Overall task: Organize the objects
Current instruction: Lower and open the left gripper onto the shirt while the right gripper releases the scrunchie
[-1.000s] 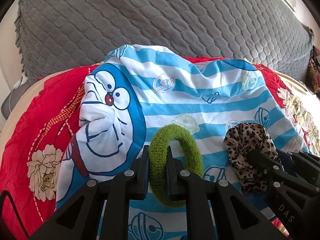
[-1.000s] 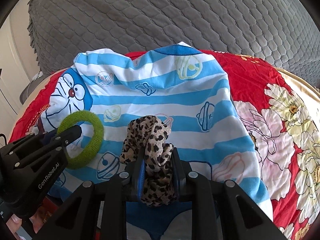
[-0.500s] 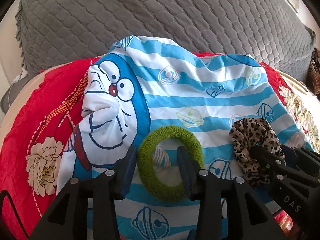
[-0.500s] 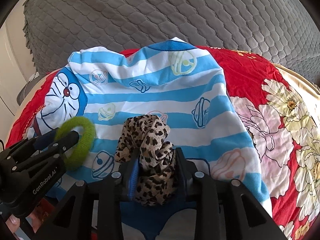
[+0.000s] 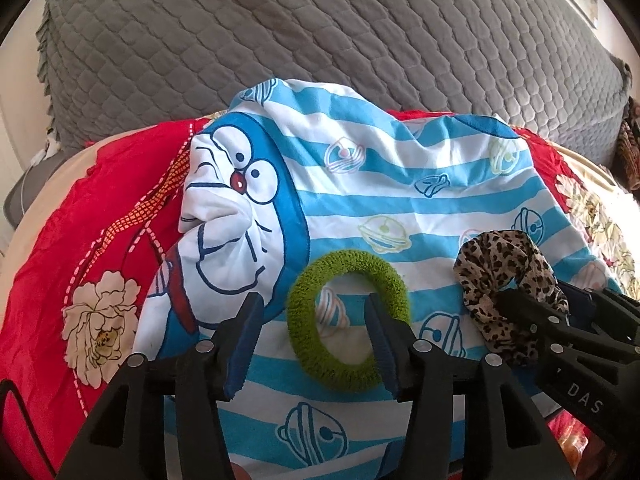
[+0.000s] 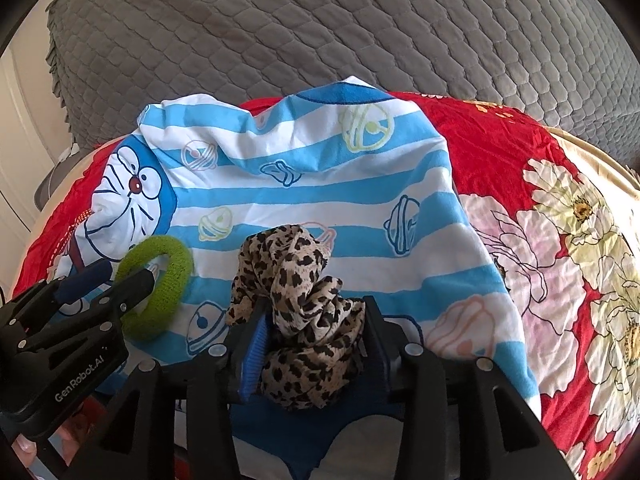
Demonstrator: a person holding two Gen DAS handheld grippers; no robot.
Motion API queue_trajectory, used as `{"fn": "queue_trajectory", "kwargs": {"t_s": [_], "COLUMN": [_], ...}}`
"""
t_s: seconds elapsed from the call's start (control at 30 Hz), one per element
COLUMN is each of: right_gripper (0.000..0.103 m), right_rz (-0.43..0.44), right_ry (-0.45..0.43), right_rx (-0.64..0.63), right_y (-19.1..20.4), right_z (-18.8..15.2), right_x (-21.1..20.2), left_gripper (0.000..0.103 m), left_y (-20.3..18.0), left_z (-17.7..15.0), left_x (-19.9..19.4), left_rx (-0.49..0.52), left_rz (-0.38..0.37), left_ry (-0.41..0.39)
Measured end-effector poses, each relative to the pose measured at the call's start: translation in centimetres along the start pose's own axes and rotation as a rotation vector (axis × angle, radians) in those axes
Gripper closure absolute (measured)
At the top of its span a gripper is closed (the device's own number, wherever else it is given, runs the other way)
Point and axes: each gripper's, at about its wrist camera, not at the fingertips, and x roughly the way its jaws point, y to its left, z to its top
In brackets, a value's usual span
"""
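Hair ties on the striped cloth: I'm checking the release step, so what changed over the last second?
Both grippers let go. The left gripper, jaws opening, freed the green hair tie; the right gripper, jaws opening, loosened off the leopard scrunchie. Both ties rest on the striped cloth, which stayed put.

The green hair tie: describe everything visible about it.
The green hair tie is a thick closed ring of fuzzy, terry-like fabric, olive green, lying flat on the blue-and-white striped cartoon cloth. The left tongs are opening around it: one finger stands clear outside its left edge, the other reaches into its hole beside the right arc. A leopard-print scrunchie lies apart to its right.
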Motion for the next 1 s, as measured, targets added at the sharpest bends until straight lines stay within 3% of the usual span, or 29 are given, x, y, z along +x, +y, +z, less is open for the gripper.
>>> {"fn": "queue_trajectory", "kwargs": {"t_s": [0.13,0.4,0.67,1.0], "right_gripper": [0.054,0.042,0.041,0.038], "right_rz": [-0.002,-0.021,-0.026,-0.061], "right_ry": [0.000,-0.010,-0.010,-0.021], "right_rx": [-0.002,-0.004,-0.005,-0.036], "right_y": [0.2,0.2,0.1,0.1], "right_z": [0.0,0.2,0.4,0.5], "right_x": [-0.1,-0.7,-0.9,-1.6], "left_gripper": [0.041,0.039,0.030,0.029], "left_y": [0.1,0.1,0.1,0.6], "left_z": [0.0,0.1,0.3,0.5], "left_x": [-0.1,-0.5,-1.0,-2.0], "left_rx": [-0.006,-0.006,-0.007,-0.024], "left_rz": [0.003,0.010,0.008,0.004], "left_ry": [0.006,-0.003,-0.006,-0.006]}}
